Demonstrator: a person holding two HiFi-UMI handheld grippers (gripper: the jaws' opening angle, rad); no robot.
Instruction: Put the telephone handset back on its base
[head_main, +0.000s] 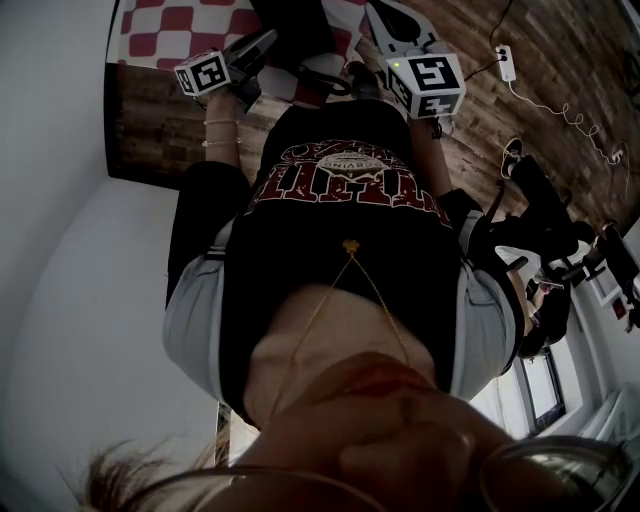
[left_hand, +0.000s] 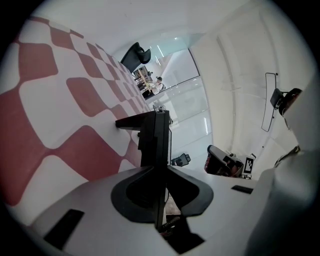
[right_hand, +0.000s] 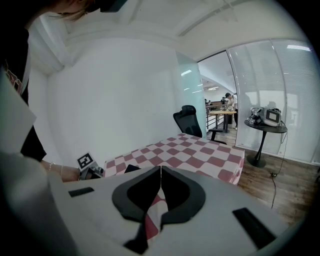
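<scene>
In the left gripper view my left gripper (left_hand: 162, 170) is shut on a thin black piece, apparently the telephone handset (left_hand: 155, 137), which sticks out past the jaws edge-on over the red-and-white checked tablecloth (left_hand: 85, 100). My right gripper (right_hand: 160, 169) is shut with nothing in it, held above the same cloth (right_hand: 200, 155). The head view looks down my black shirt; the left gripper's marker cube (head_main: 205, 72) and the right gripper's marker cube (head_main: 425, 82) are held out by the table edge. No telephone base shows in any view.
A black office chair (right_hand: 187, 117) stands behind the table and a round side table (right_hand: 265, 125) stands on the wooden floor at the right. A white adapter with a cable (head_main: 505, 62) lies on the floor. A white wall runs along the left.
</scene>
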